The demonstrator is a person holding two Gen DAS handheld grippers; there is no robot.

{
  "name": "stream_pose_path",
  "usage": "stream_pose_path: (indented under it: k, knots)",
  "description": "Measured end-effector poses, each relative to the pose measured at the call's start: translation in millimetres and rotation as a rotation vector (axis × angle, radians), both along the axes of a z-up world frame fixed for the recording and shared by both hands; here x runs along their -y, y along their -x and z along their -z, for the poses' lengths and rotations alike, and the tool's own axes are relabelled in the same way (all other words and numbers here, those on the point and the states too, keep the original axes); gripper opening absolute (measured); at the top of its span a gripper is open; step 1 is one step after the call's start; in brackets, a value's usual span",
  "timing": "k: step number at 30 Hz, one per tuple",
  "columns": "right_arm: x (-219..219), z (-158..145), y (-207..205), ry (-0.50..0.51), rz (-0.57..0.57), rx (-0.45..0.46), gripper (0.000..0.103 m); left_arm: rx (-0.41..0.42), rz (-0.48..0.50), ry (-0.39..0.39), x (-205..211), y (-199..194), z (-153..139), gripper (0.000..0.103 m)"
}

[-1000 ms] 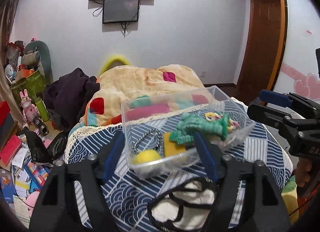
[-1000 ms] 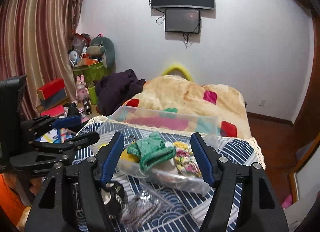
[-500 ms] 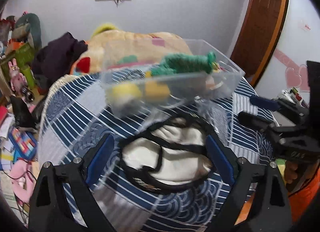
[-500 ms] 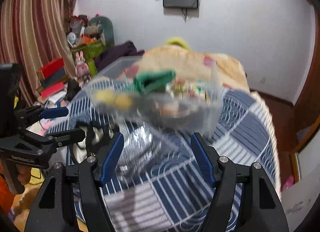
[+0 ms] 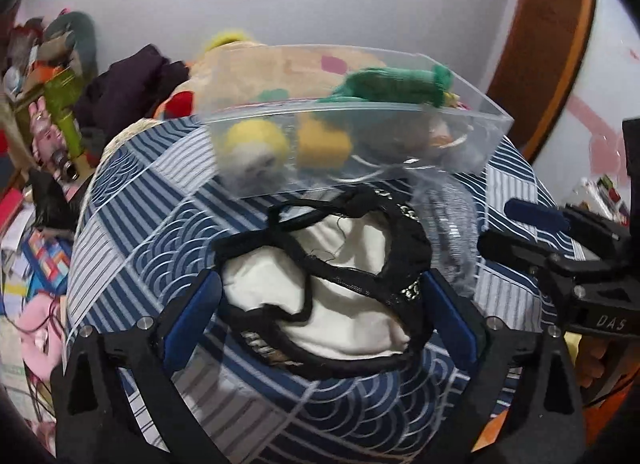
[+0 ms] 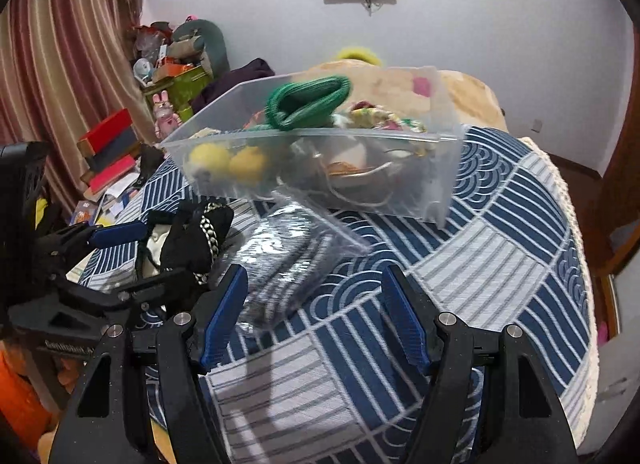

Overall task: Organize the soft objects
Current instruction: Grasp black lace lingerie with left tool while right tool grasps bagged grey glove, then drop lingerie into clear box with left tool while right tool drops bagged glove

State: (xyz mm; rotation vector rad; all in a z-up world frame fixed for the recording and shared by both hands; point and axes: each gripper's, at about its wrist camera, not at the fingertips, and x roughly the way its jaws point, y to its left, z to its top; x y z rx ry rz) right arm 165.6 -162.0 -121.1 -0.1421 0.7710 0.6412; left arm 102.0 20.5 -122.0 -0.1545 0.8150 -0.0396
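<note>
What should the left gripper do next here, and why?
Probably ease the left gripper down and close: its open fingers straddle the black-trimmed white garment, which lies loose on the quilt outside the clear bin.

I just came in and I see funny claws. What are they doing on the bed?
A person holds two grippers and is tidying soft things into a clear plastic bin on the blue patterned bedspread. The bin already has a green knit thing and yellow fuzzy balls. The left gripper is open on either side of a black-and-white cloth piece. The right gripper is open, near a clear bag of grey fabric. Nothing is grabbed.
</note>
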Motion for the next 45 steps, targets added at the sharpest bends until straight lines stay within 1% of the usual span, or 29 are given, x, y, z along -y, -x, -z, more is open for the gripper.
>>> stream_pose_path:
  k: [2,5,6,8,9,10,11,12,13,14,15,16,18,19,21,22,24,27,31,36,38,43,45]
  knots:
    - [-8,4,0,0.009,-0.017,-0.007,0.066,0.004,-0.024,-0.004,-9,2,1,0.102]
    - [-19,10,-3,0.024,-0.037,-0.022,0.066,-0.012,-0.044,-0.014,-19,2,8,0.102]
    - [-21,12,-4,0.029,-0.042,-0.028,0.066,-0.019,-0.050,-0.007,-22,1,12,0.103]
    - [-23,17,-5,0.035,-0.048,-0.037,0.064,-0.033,-0.052,0.047,-27,0,19,0.103]
    - [-24,18,-5,0.034,-0.050,-0.040,0.061,-0.035,-0.054,0.073,-30,0,22,0.103]
    - [-24,19,-5,0.035,-0.054,-0.045,0.052,-0.035,-0.051,0.091,-31,-1,23,0.103]
    - [-23,19,-5,0.036,-0.056,-0.047,0.045,-0.031,-0.046,0.095,-32,-1,24,0.102]
    - [-22,19,-5,0.035,-0.055,-0.044,0.042,-0.027,-0.042,0.093,-31,-1,24,0.101]
    - [-20,19,-5,0.031,-0.053,-0.040,0.037,-0.021,-0.033,0.096,-29,-1,24,0.099]
    - [-18,18,-4,0.025,-0.052,-0.041,0.031,-0.016,-0.021,0.103,-29,-1,24,0.093]
    - [-16,17,-4,0.017,-0.051,-0.043,0.029,-0.011,-0.003,0.110,-27,0,23,0.084]
    - [-13,17,-4,0.008,-0.046,-0.042,0.027,-0.007,0.012,0.111,-25,0,22,0.079]
    - [-9,15,-2,0.001,-0.037,-0.035,0.025,0.001,0.038,0.109,-19,1,19,0.063]
    - [-7,13,0,-0.004,-0.033,-0.032,0.024,0.004,0.050,0.107,-16,1,18,0.059]
    - [-1,9,4,-0.013,-0.029,-0.021,0.023,0.009,0.070,0.111,-10,0,14,0.041]
    - [2,6,7,-0.019,-0.027,-0.010,0.023,0.017,0.077,0.115,-9,1,12,0.038]
    - [8,0,12,-0.033,-0.021,0.007,0.023,0.027,0.078,0.113,-9,3,8,0.029]
    - [15,-10,16,-0.057,-0.014,0.030,0.023,0.044,0.084,0.122,-9,7,-2,0.023]
    - [22,-27,22,-0.081,-0.001,0.080,0.023,0.089,0.084,0.118,-12,13,-20,0.022]
    - [26,-50,26,-0.102,0.011,0.152,0.023,0.177,0.077,0.101,-18,19,-53,0.021]
    - [24,-57,25,-0.112,0.018,0.178,0.023,0.222,0.067,0.082,-21,19,-70,0.021]
    - [24,-79,16,-0.124,0.052,0.249,0.023,0.292,0.039,0.044,-28,6,-98,0.022]
    - [23,-84,6,-0.119,0.064,0.271,0.023,0.310,0.026,0.024,-29,-2,-106,0.022]
